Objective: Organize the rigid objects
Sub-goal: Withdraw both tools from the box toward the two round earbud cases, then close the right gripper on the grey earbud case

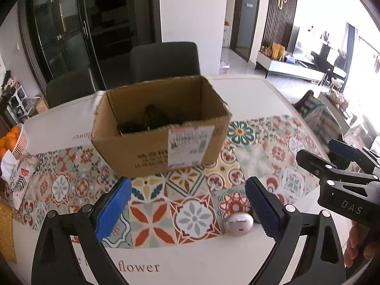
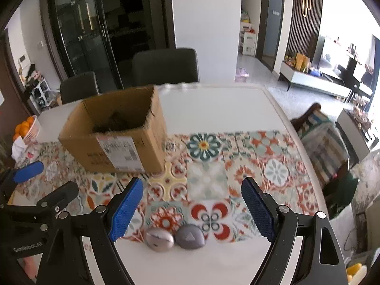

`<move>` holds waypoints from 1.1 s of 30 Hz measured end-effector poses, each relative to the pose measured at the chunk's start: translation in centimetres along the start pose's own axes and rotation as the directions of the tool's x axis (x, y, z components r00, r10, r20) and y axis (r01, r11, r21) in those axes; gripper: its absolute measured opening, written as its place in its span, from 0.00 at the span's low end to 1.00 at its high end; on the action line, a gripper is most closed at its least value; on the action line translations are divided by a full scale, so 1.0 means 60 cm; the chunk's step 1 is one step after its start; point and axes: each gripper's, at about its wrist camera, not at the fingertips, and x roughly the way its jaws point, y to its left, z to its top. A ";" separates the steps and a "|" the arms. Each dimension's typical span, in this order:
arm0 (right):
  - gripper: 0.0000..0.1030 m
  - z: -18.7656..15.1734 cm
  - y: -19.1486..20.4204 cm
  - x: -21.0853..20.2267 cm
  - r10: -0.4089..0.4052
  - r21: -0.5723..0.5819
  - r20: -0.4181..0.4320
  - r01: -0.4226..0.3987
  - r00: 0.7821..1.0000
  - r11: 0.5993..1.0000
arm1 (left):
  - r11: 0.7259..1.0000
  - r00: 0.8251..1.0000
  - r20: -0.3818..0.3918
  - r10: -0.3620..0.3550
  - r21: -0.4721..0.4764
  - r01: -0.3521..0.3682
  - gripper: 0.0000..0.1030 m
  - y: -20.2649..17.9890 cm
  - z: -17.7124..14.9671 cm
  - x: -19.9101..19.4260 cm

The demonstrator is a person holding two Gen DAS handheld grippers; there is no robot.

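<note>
I take the box (image 1: pixel 159 128) as my landmark: an open cardboard carton standing on the desk (image 1: pixel 249 95), on the far part of a tile-patterned mat (image 1: pixel 190 190), with a white label on its near wall and something dark lying inside that I cannot make out. My left tongs (image 1: pixel 187 204) hang above the mat just on the near side of the box, jaws spread wide, nothing between the blue pads. A silver oval case (image 1: pixel 238 223) lies on the near side of the box, at the mat's near edge, close beside the inner face of the left tongs' right pad (image 1: pixel 263 209); I cannot tell whether they touch. My right tongs (image 2: pixel 192 211) sit to the right of the box and nearer me, also well open and holding nothing. In the right wrist view the silver case (image 2: pixel 159 238) lies touching a grey rounded case (image 2: pixel 190 237), both nearer than the box and between the right tongs' pads in the picture but below them, on the desk. Each pair of tongs shows at the edge of the other's view. Left of the box stands a pale basket (image 1: pixel 20 140) of oranges (image 1: pixel 10 137). Behind the box, across the desk, are two dark chairs (image 1: pixel 163 59).
</note>
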 end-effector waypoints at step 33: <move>0.82 -0.155 -0.033 0.166 0.065 -0.073 -0.338 -0.095 0.939 0.993 | 0.995 0.954 -0.300 0.026 -0.086 -0.054 0.95 -0.042 -0.155 0.154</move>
